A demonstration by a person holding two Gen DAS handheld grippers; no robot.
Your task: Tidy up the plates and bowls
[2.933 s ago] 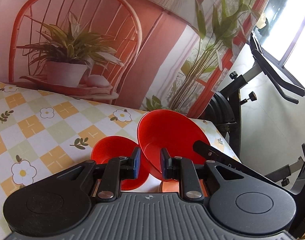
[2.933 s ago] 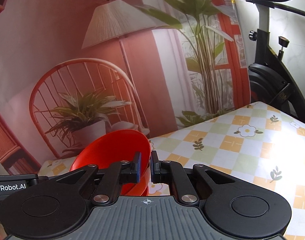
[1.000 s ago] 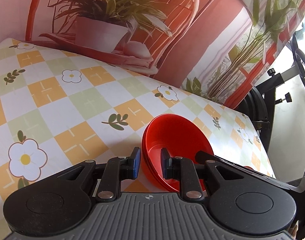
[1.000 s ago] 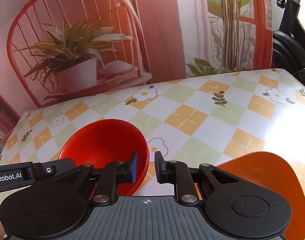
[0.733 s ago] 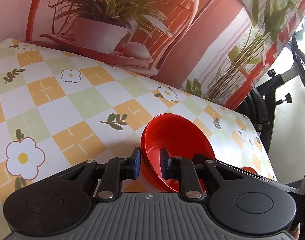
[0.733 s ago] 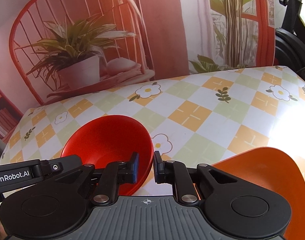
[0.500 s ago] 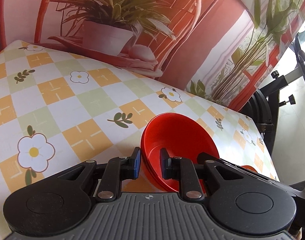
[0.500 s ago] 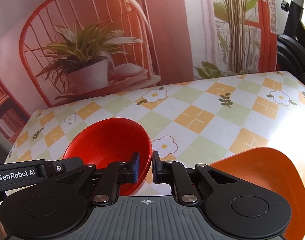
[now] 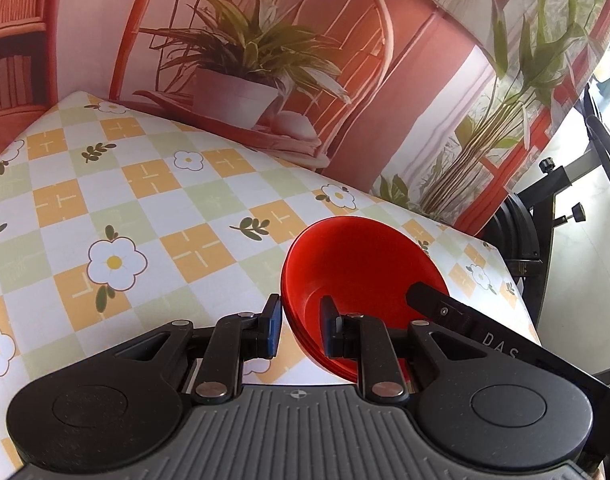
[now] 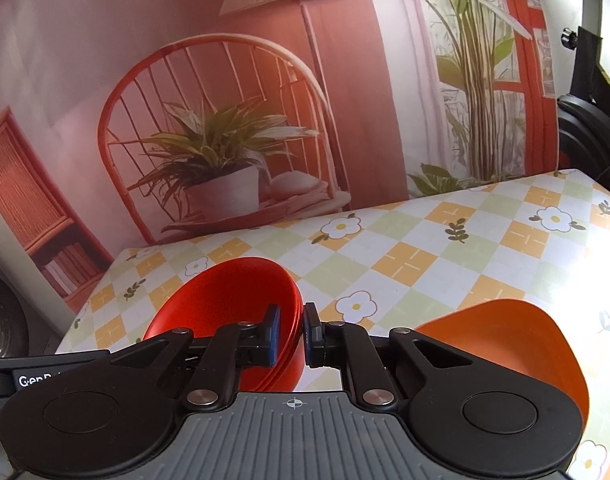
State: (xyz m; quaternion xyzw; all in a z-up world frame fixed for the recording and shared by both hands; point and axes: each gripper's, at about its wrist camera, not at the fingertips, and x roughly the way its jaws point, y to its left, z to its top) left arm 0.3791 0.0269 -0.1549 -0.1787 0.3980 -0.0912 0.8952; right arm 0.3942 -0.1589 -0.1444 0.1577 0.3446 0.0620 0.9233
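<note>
**Both grippers on the red bowl stack, orange plate off to the right**

Biggest thing I see is the printed backdrop with a chair, potted plant and lamp, then the table under a checked flower tablecloth. My right wrist view alone shows the orange plate, at the near right, partly behind my gripper body; my left view does not show it. My left view alone shows black exercise-bike parts past the table's far right edge clearly.

The red bowls are nested, layered rims visible in the right view. The stack is tilted, not flat: in the left view its opening faces up and toward the left of that frame. It sits near the table's front edge, between my two grippers. Round, so no long axis I can name.

Left gripper: fingers set a bit apart, straddling the bowl rim, one pad outside, one inside. I see a gap beside the outer pad, so it is not pressing. Right gripper: fingers drawn narrow across the opposite rim, pinching it.

Writing: "DAS" on the right gripper's arm in the left view, and "Gen" plus a cut-off letter on the left gripper's arm in the right view.
</note>
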